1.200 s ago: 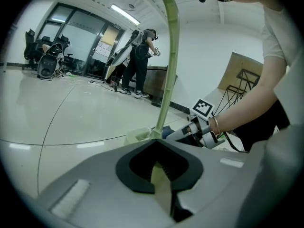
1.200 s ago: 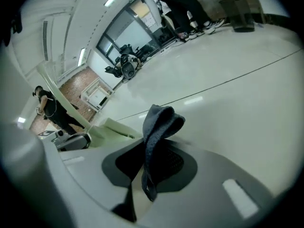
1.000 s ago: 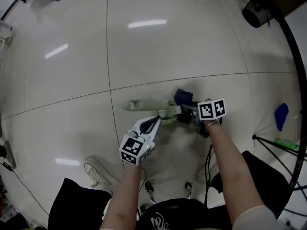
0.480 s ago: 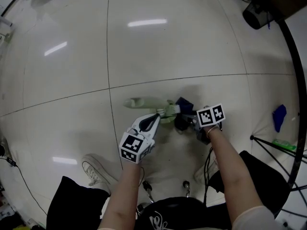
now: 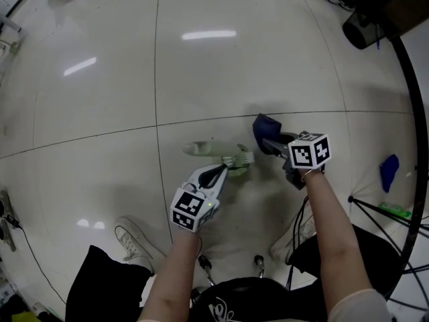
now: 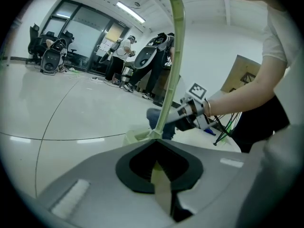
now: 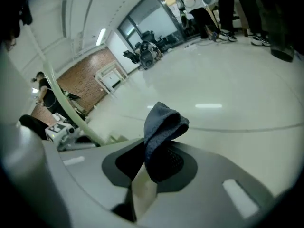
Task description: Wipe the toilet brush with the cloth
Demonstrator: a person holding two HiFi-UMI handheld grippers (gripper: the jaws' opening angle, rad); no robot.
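The left hand-held gripper [image 5: 222, 171] is pinched on the handle of the pale green toilet brush [image 6: 172, 56] above the floor [image 5: 100, 79]. The right hand-held gripper [image 5: 272, 143] clamps a dark blue cloth [image 7: 161, 127], held just beside the brush, not touching it.

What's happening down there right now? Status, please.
Left claw shut on pale green plastic toilet brush. Right claw shut on dark blue cloth, cloth apart from brush. Nothing seen between them.
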